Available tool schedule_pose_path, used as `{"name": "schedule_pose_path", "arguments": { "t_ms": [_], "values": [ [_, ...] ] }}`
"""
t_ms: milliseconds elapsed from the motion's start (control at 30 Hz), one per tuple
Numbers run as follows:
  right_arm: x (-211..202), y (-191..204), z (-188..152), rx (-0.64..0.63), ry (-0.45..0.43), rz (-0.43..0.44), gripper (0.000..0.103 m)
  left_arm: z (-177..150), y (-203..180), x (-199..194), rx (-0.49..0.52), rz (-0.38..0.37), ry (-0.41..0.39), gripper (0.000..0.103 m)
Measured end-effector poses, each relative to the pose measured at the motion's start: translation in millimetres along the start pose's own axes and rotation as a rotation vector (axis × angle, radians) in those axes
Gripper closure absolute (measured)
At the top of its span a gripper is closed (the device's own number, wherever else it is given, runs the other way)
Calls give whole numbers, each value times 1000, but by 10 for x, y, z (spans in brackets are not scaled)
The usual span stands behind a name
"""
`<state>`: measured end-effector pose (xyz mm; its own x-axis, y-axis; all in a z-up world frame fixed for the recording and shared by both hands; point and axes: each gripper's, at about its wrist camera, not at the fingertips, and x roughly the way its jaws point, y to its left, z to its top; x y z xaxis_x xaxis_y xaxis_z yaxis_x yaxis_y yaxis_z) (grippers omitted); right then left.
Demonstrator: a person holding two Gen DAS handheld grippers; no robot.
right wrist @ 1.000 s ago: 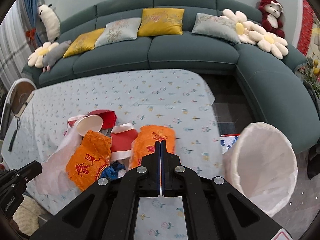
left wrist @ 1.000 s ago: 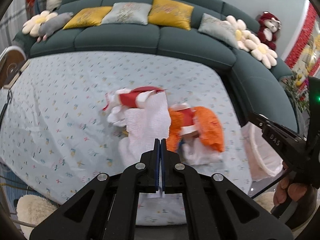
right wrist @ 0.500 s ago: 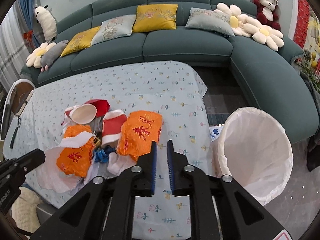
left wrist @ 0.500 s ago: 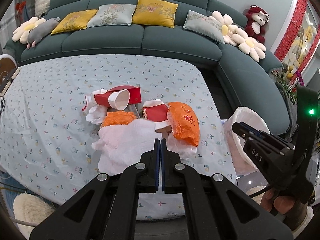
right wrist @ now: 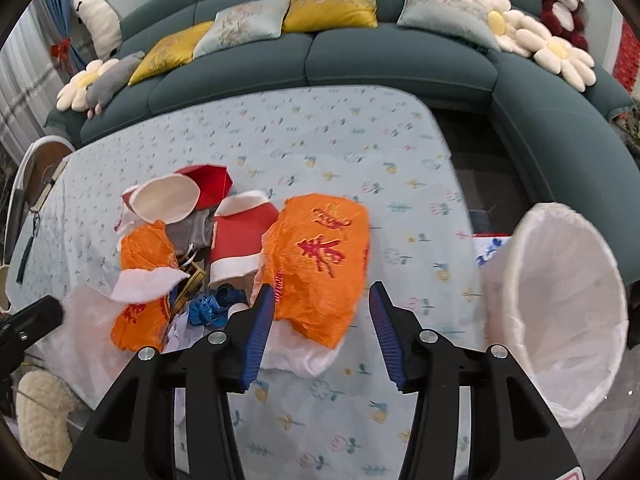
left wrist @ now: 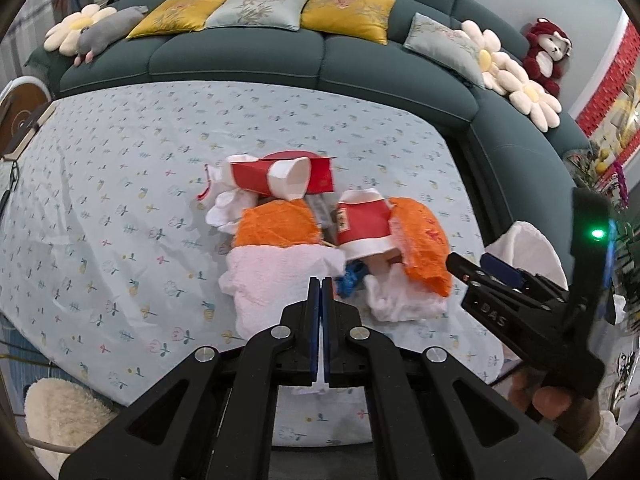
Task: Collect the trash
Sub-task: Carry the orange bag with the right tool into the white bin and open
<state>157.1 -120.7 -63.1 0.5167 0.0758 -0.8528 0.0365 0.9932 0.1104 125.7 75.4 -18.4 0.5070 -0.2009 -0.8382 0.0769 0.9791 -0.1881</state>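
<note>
Over the near desk (right wrist: 400,168), our right fingers (right wrist: 322,322) have just opened, empty, astride the orange bag (right wrist: 320,264); left gripper (left wrist: 321,312) shut, empty.

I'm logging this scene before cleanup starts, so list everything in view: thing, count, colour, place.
Orange bags: two, orange with red print, in the trash pile on the table.
Paper cups: two, red and white, lying on their sides in the pile.
White tissue: several crumpled pieces, nearest side of the pile.
Blue scrap: one, between the orange bags.
Tablecloth: one, pale blue, floral, covers the table.
Bin: one, white liner, right of the table.
Sofa: one, dark teal, curved behind the table.
Cushions: five, yellow and grey, on the sofa.
Left gripper: black, shut, empty.
Right gripper: black, jaws just opening, astride an orange bag.
</note>
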Motion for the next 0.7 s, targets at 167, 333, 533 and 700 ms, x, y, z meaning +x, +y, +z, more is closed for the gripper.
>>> {"name": "schedule_pose_path", "arguments": {
  "t_ms": [167,333,533,700],
  "values": [
    [325,75,1,-14,58,-5,61,36,85,18,-1,14,-2,102],
    [317,67,-6,-20,54,3,89,88,72,-20,-3,9,-6,102],
    [-93,-147,105,24,-49,9,90,168,-206,-157,41,-23,-38,102],
    [-522,-470,164,71,-138,-8,90,237,-580,-325,99,-76,-75,102]
  ]
}}
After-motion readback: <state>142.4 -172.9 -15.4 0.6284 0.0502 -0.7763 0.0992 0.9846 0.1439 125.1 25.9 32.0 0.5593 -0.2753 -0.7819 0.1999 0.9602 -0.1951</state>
